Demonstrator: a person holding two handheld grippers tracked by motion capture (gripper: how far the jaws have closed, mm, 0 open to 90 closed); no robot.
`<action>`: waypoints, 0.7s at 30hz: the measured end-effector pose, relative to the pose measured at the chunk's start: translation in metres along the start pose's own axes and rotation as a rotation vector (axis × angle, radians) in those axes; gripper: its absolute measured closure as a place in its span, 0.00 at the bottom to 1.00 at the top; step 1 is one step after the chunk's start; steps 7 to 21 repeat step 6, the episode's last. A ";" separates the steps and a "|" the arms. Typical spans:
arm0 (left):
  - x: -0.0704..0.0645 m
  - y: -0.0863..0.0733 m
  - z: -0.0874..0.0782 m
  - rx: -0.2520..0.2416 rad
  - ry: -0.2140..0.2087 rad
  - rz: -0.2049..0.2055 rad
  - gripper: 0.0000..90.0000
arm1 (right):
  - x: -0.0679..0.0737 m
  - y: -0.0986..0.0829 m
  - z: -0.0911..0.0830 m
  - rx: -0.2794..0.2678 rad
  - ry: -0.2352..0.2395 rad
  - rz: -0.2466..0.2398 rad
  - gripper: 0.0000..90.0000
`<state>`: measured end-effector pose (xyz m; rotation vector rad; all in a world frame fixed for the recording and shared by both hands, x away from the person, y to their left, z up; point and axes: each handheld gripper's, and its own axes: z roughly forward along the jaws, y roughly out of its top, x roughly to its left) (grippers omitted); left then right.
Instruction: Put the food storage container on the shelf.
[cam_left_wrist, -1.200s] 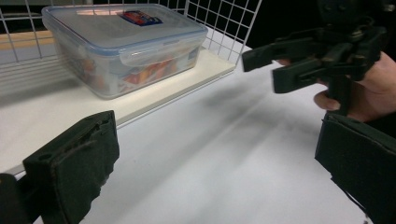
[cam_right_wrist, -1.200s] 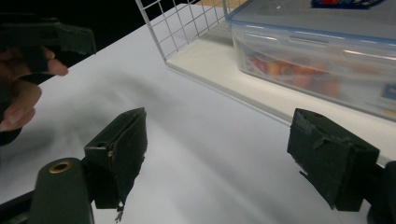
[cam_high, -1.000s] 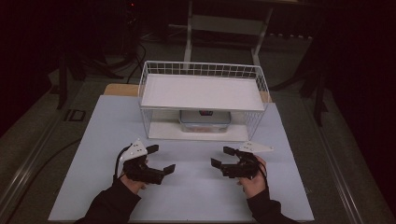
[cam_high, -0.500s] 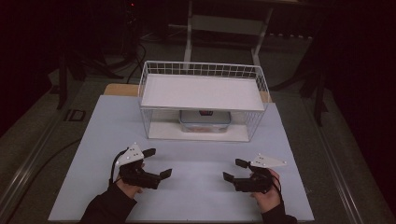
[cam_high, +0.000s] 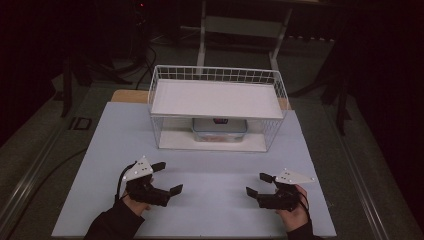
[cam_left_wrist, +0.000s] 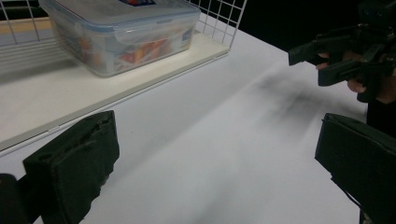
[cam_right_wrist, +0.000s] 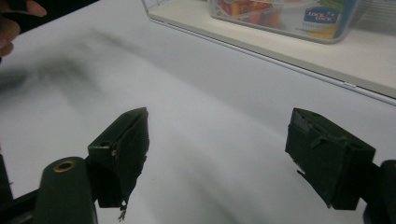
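- The clear lidded box (cam_high: 219, 129) is sitting on the lower shelf of the white wire rack (cam_high: 218, 107); from above, the upper shelf is hiding most of it.
- Inside it, red and orange pieces are showing through the wall, too blurred to name.
- My left gripper (cam_high: 168, 177) and right gripper (cam_high: 259, 184) are hovering over the tabletop (cam_high: 210, 200), fingers spread wide, holding nothing.
- Both have drawn back toward me, farther from the rack.

A white table (cam_high: 200, 200) stands before a dark stand (cam_high: 240, 25).
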<state>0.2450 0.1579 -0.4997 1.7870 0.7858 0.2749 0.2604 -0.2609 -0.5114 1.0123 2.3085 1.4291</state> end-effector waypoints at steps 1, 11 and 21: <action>0.000 0.000 0.000 0.002 0.000 -0.001 0.00 | 0.000 0.000 0.000 0.002 0.002 -0.001 0.23; -0.001 -0.001 0.002 0.004 -0.007 0.000 0.00 | 0.000 0.000 0.000 0.001 0.004 0.001 0.23; -0.001 -0.001 0.002 0.004 -0.007 0.000 0.00 | 0.000 0.000 0.000 0.001 0.004 0.001 0.23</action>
